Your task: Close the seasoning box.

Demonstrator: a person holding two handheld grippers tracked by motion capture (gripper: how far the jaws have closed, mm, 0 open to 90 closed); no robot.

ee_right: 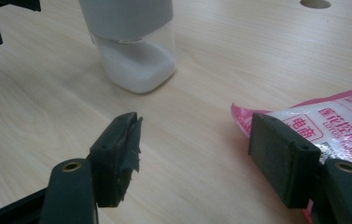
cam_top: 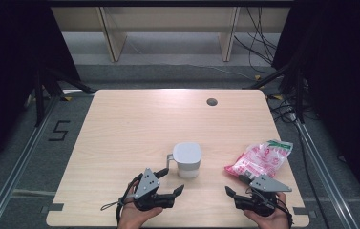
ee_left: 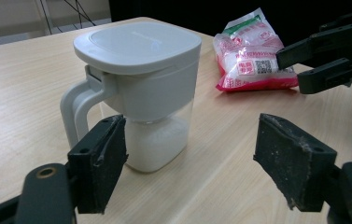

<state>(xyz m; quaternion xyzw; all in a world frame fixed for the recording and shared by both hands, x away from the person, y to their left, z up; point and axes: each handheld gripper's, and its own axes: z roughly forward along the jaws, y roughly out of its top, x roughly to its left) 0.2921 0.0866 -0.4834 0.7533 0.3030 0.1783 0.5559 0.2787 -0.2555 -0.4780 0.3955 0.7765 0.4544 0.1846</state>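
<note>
A white lidded jug [cam_top: 187, 160] with a side handle stands on the wooden table [cam_top: 130, 124]; white powder fills its clear lower part [ee_left: 155, 144]. My left gripper [cam_top: 172, 181] lies just in front of it and to its left, open, with nothing between the pads [ee_left: 192, 140]. A pink and white bag of white granules [cam_top: 259, 159] lies to the right of the jug. My right gripper [cam_top: 235, 184] sits near the bag's front end, open [ee_right: 194, 140], with bare table between its fingers and the bag [ee_right: 332, 121] beside the right one. The jug's base [ee_right: 136, 60] is farther off.
A round cable hole [cam_top: 211, 101] sits in the far part of the table. The table's front edge runs close under both hands. In the left gripper view the other gripper [ee_left: 327, 51] is at the upper right, next to the bag [ee_left: 253, 56]. Cables lie on the floor beyond.
</note>
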